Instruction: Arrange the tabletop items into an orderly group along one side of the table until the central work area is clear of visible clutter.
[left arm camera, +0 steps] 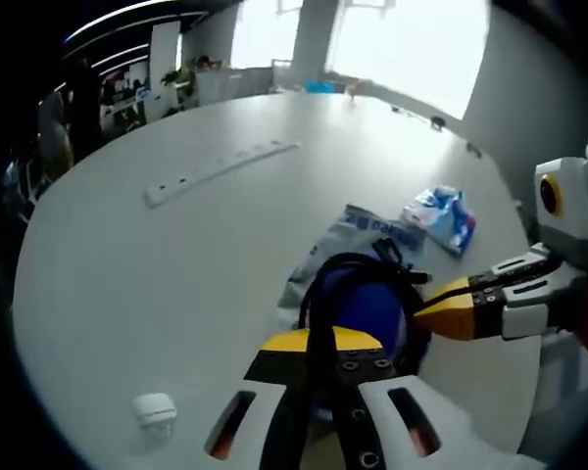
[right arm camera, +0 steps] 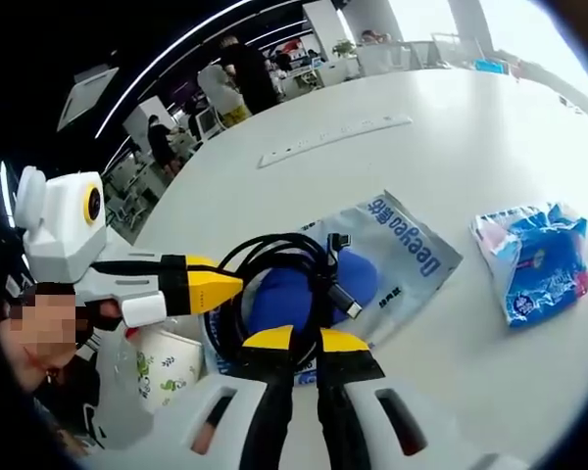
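Observation:
A coiled black cable (right arm camera: 274,257) with a USB plug (right arm camera: 344,301) lies over a rounded blue object (right arm camera: 292,291) on a grey printed plastic bag (right arm camera: 407,257). My right gripper (right arm camera: 305,343) is shut on the coil's near edge. My left gripper (right arm camera: 204,290) comes in from the left, its yellow tips closed against the coil's side. In the left gripper view, my left gripper (left arm camera: 314,343) is shut on a strand of the cable (left arm camera: 318,294). There my right gripper (left arm camera: 443,315) touches the coil from the right, above the blue object (left arm camera: 367,308).
A blue-and-white packet (right arm camera: 534,259) (left arm camera: 441,217) lies beyond the bag (left arm camera: 358,233). A long white power strip (left arm camera: 220,171) (right arm camera: 333,137) rests farther out on the round white table (left arm camera: 176,284). Nearby are a small white item (left arm camera: 155,409) and a printed paper cup (right arm camera: 167,367). People stand far behind.

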### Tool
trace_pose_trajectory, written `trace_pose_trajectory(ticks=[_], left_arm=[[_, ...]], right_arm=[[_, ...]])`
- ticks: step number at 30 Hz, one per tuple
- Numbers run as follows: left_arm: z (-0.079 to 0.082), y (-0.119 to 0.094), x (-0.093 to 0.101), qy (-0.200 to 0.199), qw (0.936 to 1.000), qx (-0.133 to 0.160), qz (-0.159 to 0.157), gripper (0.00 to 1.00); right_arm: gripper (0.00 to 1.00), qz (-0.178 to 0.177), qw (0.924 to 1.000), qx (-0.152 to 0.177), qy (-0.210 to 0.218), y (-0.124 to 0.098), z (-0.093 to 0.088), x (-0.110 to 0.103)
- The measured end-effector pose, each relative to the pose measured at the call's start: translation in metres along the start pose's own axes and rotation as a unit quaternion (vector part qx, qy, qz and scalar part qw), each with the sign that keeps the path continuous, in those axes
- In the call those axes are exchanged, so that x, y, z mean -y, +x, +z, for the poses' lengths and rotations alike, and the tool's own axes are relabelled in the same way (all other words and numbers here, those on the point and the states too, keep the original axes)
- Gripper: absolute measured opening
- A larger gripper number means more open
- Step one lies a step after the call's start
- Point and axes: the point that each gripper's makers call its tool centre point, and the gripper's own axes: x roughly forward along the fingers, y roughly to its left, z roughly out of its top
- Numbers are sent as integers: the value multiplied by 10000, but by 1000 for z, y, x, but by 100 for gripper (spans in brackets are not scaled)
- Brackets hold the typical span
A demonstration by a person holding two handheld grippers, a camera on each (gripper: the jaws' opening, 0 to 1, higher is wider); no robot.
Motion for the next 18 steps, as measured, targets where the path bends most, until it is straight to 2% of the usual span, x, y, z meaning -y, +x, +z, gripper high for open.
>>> trace_pose_trajectory(ticks=[18], left_arm=[[12,-10,10,-177,9997,181,-17,0]], right_arm=[[3,66,9999,108,-96,-12,15,3]])
